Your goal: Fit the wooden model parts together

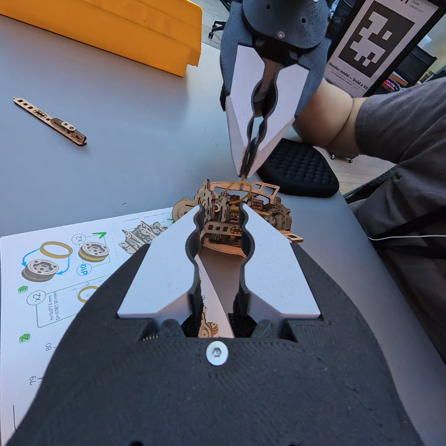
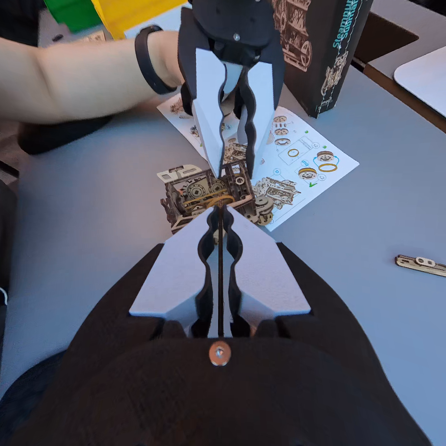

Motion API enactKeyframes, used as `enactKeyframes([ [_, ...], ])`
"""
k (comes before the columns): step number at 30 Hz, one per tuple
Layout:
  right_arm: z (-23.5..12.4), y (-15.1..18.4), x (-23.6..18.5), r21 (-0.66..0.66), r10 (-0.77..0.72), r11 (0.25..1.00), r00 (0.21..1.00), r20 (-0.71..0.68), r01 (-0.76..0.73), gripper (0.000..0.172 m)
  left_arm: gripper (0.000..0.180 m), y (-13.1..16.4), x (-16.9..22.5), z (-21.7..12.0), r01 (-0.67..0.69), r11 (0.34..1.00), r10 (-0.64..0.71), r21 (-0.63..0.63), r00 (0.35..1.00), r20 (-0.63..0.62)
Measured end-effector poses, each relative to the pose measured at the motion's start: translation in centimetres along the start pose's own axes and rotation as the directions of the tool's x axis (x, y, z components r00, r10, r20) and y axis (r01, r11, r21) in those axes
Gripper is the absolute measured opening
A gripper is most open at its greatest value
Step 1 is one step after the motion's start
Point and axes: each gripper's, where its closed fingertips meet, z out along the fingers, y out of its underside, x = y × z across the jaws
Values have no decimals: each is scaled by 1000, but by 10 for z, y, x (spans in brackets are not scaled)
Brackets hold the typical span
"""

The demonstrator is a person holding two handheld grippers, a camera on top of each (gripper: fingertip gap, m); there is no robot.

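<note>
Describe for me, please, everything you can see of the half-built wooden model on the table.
The wooden model is a boxy, laser-cut plywood frame, pale with dark scorched edges, packed with gears and slotted wheels. Yellowish rubber bands stretch across its inside, and one loops near the top rail. It stands on the grey table, partly on a printed instruction sheet. The left hand-held gripper clamps one end; the right hand-held gripper, pinching a thin stick, reaches its top.
</note>
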Motion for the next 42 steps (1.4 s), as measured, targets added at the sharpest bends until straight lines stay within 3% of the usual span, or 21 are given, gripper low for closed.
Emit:
enactKeyframes([
  [21, 18, 0, 4, -326, -143, 941, 982, -124, 96, 0, 35, -6, -7, 8, 9, 999, -5, -38, 993, 117],
  [42, 9, 0, 2, -300, -146, 950, 972, -183, 86, 1, 29, 0, -11, 7, -47, 993, 66, -106, 981, 182],
])
